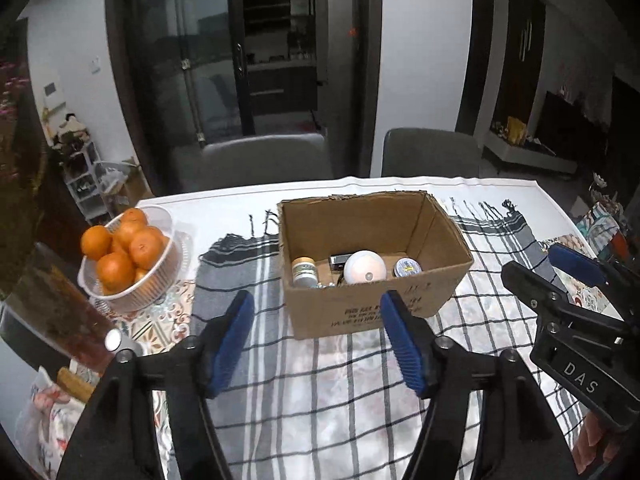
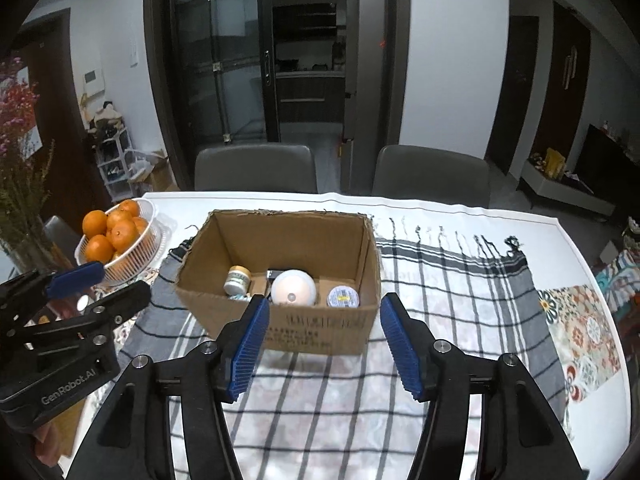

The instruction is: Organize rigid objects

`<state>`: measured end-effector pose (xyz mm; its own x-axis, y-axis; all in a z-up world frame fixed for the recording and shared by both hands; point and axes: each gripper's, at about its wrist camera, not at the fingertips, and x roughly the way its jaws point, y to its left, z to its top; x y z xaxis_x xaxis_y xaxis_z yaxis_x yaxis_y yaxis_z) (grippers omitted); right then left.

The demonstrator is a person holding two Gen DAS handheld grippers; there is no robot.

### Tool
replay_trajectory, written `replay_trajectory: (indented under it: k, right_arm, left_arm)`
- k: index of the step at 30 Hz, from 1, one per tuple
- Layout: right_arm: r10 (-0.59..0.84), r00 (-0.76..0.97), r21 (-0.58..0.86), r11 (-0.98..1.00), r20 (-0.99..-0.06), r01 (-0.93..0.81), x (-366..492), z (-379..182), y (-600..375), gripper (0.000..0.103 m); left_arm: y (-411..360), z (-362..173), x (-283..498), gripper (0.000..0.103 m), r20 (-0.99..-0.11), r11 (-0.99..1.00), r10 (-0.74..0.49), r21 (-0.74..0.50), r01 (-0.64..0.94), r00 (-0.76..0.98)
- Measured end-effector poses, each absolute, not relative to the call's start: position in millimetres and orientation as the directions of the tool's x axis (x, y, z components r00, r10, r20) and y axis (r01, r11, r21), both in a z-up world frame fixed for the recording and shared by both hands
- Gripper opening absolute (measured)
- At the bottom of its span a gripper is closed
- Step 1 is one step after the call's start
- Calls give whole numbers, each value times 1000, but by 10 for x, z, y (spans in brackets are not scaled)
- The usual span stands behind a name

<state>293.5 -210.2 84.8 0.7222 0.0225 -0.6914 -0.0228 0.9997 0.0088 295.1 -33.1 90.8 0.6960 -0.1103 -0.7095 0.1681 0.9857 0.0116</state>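
Left wrist view: my left gripper (image 1: 318, 330) hangs above the checked cloth (image 1: 320, 400), jaws apart with nothing between them, short of the cardboard box (image 1: 360, 308). My right gripper (image 2: 320, 336) is likewise spread and empty, just in front of that box. Inside the box sit 3 things I can make out: a small jar (image 2: 237, 280), a white round dome (image 2: 293, 287) and a flat tin (image 2: 343, 296). A bowl of oranges (image 1: 128, 256) stands to the left.

Brown box (image 2: 320, 328), orange fruit (image 1: 116, 252), black-and-white checked cloth (image 2: 460, 280), blue-padded left claw (image 1: 318, 340).
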Motion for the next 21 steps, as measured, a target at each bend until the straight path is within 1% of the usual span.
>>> replay_trajectory:
  k: [2,3,7,12,15,17,21]
  right_arm:
    - [11,733,8,1000,-680,-7,2783,879,-2093,64]
    - [11,737,10,1000,-675,-6,2715,885,-2089,65]
    - [-2,755,8,1000,-656,9,2393,902,-2063,65]
    - [-27,786,-7,1000,-618,29,1992,923,-2052,75]
    - [-51,807,-36,999,-588,36,1738,924,-2019,80]
    - [-62,816,-48,998,-574,42,1566,911,-2010,81]
    - [-61,826,-48,998,-560,41,1280,863,-2004,84]
  left_arm:
    - [-297,932,2779,68,-690,987,-101,24,161,717]
    - [-285,941,2682,72,-678,987,-93,33,156,729]
    - [-242,951,2385,79,-648,987,-81,52,150,757]
    - [-216,939,1973,93,-591,989,-47,89,122,805]
    - [-197,917,1760,98,-569,989,-22,106,99,822]
    - [-181,890,1583,101,-547,989,0,121,79,837]
    - [-159,841,1323,103,-533,990,-6,117,81,846]
